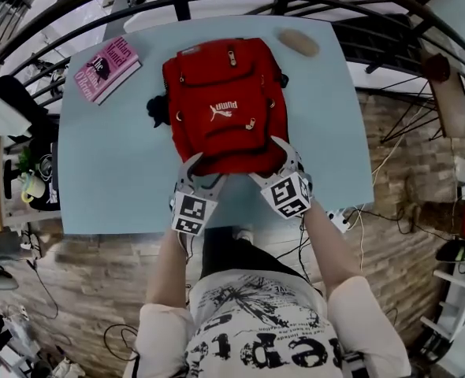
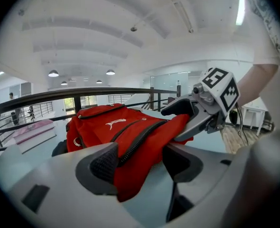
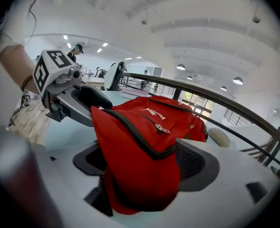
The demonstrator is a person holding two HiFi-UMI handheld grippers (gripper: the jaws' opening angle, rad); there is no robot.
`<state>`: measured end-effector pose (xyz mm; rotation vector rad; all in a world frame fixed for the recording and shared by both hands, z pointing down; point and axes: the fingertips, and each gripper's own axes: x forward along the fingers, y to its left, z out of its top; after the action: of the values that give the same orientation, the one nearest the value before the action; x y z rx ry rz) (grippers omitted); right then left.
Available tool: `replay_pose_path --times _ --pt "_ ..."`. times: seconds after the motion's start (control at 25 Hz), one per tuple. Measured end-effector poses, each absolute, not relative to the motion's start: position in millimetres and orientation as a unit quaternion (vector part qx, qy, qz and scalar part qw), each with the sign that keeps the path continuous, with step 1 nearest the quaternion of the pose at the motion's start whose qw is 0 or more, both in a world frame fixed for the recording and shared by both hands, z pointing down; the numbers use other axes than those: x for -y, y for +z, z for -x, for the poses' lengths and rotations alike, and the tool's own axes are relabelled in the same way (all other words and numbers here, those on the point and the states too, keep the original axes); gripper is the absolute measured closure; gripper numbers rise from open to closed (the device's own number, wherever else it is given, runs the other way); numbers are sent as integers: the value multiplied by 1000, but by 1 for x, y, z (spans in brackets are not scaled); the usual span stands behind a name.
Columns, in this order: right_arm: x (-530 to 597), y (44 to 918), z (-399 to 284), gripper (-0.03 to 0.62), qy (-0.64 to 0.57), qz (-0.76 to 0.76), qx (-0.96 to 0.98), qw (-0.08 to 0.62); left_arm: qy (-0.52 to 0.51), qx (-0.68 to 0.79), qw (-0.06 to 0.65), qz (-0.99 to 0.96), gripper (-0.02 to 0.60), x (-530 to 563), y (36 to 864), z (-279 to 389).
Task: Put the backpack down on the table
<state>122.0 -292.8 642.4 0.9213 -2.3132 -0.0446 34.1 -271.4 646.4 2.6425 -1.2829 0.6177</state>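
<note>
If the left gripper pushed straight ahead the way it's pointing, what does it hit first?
The red backpack: its near edge lies between the left gripper's open jaws, so contact comes almost at once.

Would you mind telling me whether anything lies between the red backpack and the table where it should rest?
Nothing visible does: the backpack already lies on the table. The pink book and the tan oval object sit apart from it near the far corners.
</note>
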Motion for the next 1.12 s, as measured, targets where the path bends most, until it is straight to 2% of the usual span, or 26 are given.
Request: replay_pose_path --times 0.08,0.32,0.52,0.6,0.68,0.84,0.96,1.12 --pt "284 643 -127 177 4 -359 884 300 201 429 72 -878 310 263 648 -33" --pt "249 620 -137 180 34 -379 892 245 185 433 68 -880 301 222 635 -31" --pt "226 578 -136 291 29 -400 895 196 145 446 80 -879 316 197 597 -32" --pt "217 563 -132 349 25 -402 897 183 136 452 87 -877 382 189 582 -31" --pt "208 548 -132 459 23 -409 897 167 118 466 81 -873 503 183 562 -28" --pt "195 515 -138 555 10 -445 885 135 84 494 45 -864 535 172 523 -22" --pt "186 488 -138 604 -6 -454 883 114 66 518 7 -853 553 163 489 -18" --pt "167 459 -135 608 -13 -444 891 95 42 529 -24 -847 568 141 445 -19"
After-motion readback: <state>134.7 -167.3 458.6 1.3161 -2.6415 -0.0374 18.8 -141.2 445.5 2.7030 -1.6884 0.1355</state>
